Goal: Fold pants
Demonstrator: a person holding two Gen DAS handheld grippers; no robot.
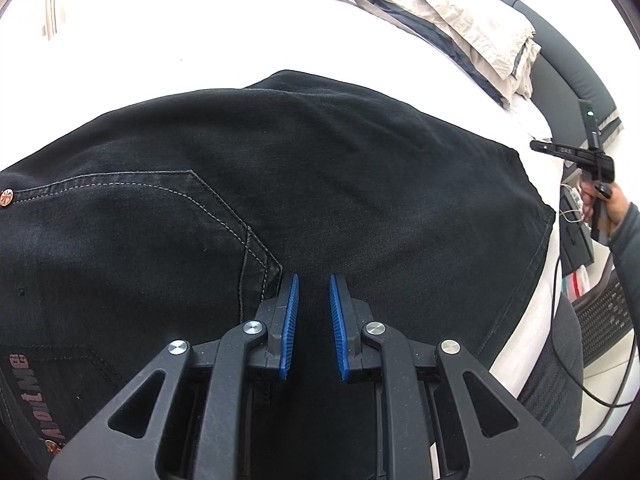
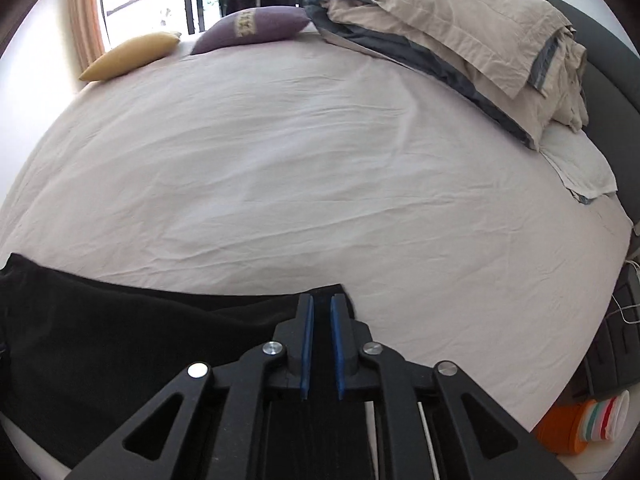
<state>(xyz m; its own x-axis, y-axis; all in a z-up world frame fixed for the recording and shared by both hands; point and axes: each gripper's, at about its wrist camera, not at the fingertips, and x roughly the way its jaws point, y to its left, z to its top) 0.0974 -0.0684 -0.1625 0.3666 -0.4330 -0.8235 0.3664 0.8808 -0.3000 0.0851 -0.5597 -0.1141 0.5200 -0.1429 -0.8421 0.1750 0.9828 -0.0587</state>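
Black denim pants [image 1: 304, 184] lie flat on the white bed sheet [image 1: 200, 40], back pocket stitching at the left. My left gripper [image 1: 314, 284] hovers over the pants near the pocket corner, its blue pads slightly apart and holding nothing. In the right wrist view the pants [image 2: 120, 340] fill the lower left. My right gripper [image 2: 320, 304] sits over the pants' end, its pads a narrow gap apart, with black cloth showing between them. The right gripper also shows in the left wrist view [image 1: 560, 151], held in a hand at the right edge.
A beige and grey duvet [image 2: 460, 28] is piled at the far right of the bed. A purple cushion [image 2: 252, 26] and a yellow cushion [image 2: 132, 54] lie at the far edge. A dark headboard [image 2: 608, 92] runs along the right. An orange container [image 2: 576, 428] stands on the floor.
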